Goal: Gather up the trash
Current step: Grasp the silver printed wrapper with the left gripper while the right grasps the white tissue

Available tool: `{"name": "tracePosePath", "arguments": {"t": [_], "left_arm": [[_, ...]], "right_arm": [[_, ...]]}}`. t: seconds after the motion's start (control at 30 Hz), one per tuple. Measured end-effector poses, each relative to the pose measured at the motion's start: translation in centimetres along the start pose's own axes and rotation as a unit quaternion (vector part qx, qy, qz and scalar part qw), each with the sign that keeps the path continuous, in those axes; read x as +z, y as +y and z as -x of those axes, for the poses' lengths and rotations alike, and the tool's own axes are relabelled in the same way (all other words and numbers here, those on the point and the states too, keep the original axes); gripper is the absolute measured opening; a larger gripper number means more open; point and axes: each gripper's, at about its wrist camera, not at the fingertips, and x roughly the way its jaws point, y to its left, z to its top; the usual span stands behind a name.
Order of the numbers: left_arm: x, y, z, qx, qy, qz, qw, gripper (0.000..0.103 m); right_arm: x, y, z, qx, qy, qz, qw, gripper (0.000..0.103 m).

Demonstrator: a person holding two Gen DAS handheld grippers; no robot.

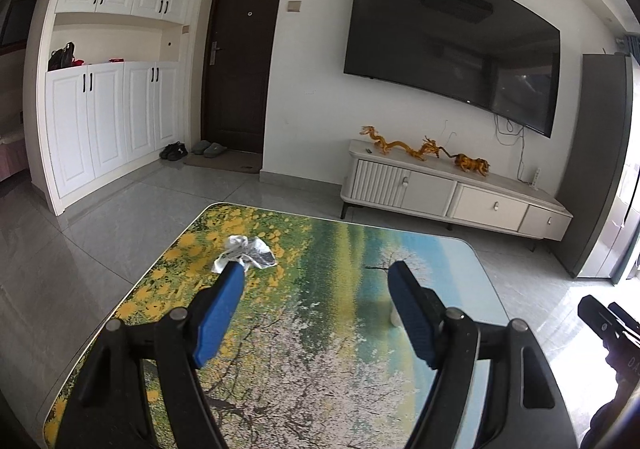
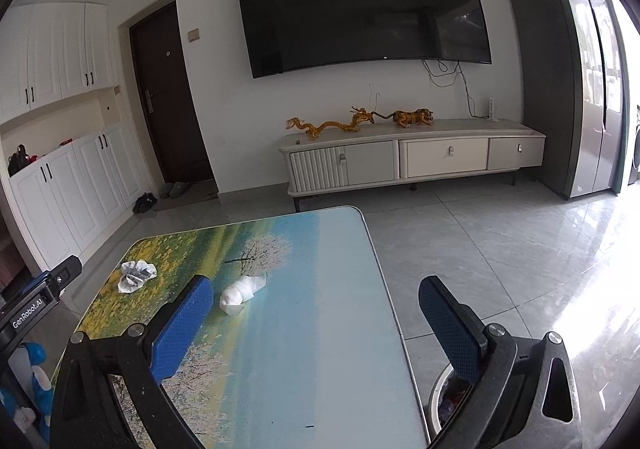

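Note:
A crumpled silver-and-white wrapper (image 1: 246, 252) lies on the landscape-print table (image 1: 320, 329) at its far left; it also shows in the right wrist view (image 2: 136, 274). A crumpled white tissue (image 2: 241, 292) lies near the table's middle; in the left wrist view only a white bit (image 1: 394, 318) shows behind the right finger. My left gripper (image 1: 316, 271) is open and empty above the table, its left fingertip just in front of the wrapper. My right gripper (image 2: 316, 287) is open and empty over the table's right edge, the tissue just right of its left finger.
A round trash bin (image 2: 448, 395) with dark contents stands on the floor right of the table, under my right finger. A TV cabinet (image 2: 412, 157) with figurines stands by the far wall under a wall TV. White cupboards (image 1: 108, 129), a dark door and shoes are left.

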Motion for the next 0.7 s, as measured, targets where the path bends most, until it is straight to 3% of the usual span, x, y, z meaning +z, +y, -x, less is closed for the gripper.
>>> {"name": "tracePosePath", "arguments": {"t": [0.7], "left_arm": [[-1.1,6.1,-5.4,0.032,0.043,0.039,0.9978,0.075]], "right_arm": [[-1.0,6.8,-6.2,0.039,0.057,0.046,0.997,0.103]]}}
